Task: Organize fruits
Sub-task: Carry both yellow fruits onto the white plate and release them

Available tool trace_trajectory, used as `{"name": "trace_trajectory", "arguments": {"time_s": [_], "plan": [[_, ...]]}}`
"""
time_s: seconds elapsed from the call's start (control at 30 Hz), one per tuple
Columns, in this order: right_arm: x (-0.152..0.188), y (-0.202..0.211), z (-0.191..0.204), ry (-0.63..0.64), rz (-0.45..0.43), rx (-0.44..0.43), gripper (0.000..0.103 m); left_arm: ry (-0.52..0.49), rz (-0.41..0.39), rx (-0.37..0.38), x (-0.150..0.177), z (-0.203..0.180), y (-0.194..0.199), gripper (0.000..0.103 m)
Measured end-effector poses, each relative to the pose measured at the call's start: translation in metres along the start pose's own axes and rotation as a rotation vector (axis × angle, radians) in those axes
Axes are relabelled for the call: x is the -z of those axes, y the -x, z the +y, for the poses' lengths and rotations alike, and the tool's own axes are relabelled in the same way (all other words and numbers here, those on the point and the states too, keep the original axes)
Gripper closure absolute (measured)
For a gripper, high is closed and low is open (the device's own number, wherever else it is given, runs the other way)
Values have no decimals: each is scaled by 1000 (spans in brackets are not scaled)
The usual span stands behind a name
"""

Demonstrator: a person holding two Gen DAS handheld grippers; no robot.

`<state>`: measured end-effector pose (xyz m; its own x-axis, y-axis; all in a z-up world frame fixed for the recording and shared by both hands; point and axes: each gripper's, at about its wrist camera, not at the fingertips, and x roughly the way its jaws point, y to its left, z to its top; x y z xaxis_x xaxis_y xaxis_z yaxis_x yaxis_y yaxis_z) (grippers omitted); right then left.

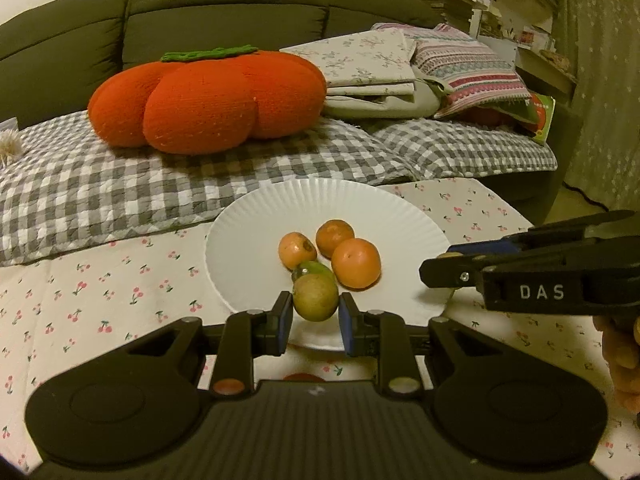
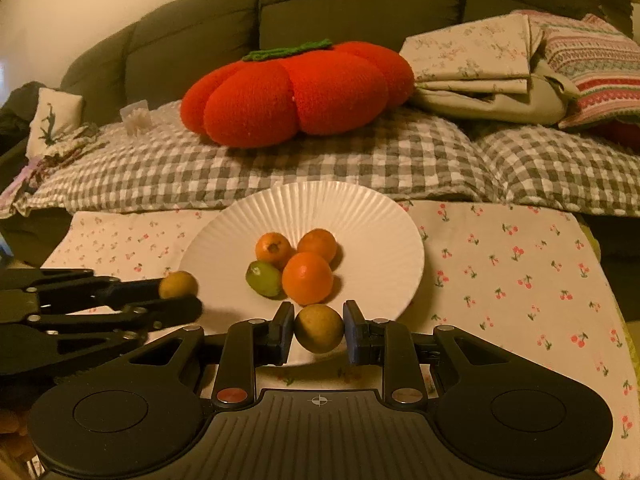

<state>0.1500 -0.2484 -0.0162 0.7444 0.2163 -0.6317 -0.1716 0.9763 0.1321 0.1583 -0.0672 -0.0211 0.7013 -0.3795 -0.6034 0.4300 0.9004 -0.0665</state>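
Note:
A white paper plate (image 1: 360, 204) (image 2: 360, 216) lies on the cherry-print cloth. On it sit three orange fruits (image 1: 355, 263) (image 2: 307, 278) and a green fruit (image 1: 316, 269) (image 2: 263, 278). My left gripper (image 1: 315, 316) is shut on a yellowish-green round fruit (image 1: 315, 297) over the plate's near edge; it also shows in the right wrist view (image 2: 178, 284). My right gripper (image 2: 319, 326) is shut on another yellowish round fruit (image 2: 319, 328) over the plate's near rim. The right gripper enters the left wrist view from the right (image 1: 444, 268).
A cherry-print cloth (image 2: 520, 264) covers the table. Behind it a sofa holds grey checked cushions (image 1: 120, 184), a big red pumpkin-shaped cushion (image 1: 208, 100) (image 2: 296, 92) and folded bedding (image 1: 400, 72). A bookshelf (image 1: 520, 8) stands at far right.

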Motion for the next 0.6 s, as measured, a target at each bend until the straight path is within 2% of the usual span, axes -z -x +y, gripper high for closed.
{"name": "trace_trajectory", "arguments": {"time_s": [0.47,0.6], "plan": [[3,-14,-2,37,6,3,79,-5,16,-9,2,-2,-21,80],[4,-14,-6,7,2,-16,72,13,14,-10,2,2,-22,76]]}}
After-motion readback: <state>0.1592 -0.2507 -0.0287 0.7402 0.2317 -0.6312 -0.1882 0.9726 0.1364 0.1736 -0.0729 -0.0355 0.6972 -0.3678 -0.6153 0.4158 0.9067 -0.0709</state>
